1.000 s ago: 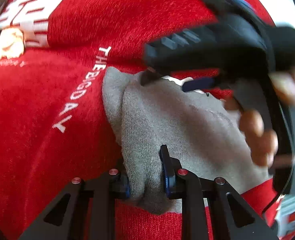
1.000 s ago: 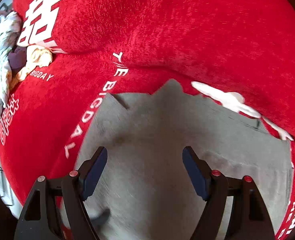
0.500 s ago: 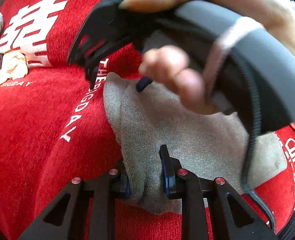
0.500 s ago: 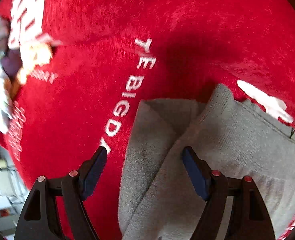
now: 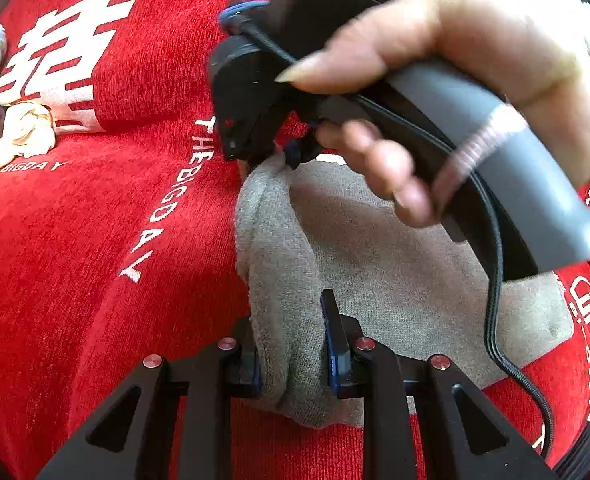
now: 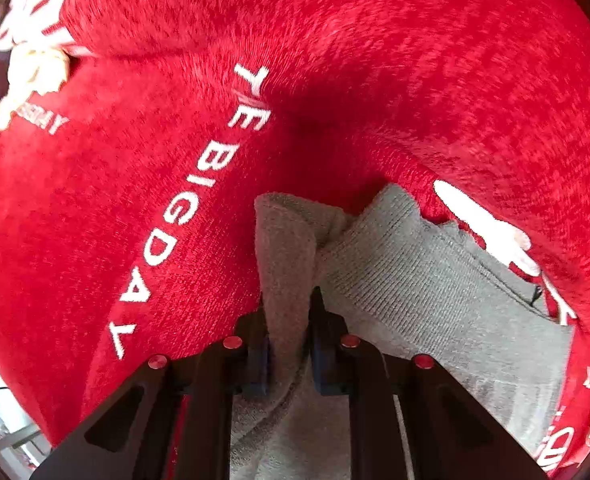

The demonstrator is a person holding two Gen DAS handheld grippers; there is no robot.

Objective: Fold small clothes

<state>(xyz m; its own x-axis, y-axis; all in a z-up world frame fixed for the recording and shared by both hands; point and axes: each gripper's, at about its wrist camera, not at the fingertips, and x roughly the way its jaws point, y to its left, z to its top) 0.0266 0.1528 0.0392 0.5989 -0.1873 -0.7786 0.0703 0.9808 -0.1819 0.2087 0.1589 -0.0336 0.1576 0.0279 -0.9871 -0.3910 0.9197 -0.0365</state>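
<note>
The red blanket (image 5: 95, 240) carries everything. On it the grey garment (image 5: 395, 264) lies flat toward my right, its rolled left edge running away from me along the lettering. My left gripper (image 5: 291, 344) pinches that roll's near end, my right gripper (image 6: 289, 336) its far end. Only the right view shows ribbing.
</note>
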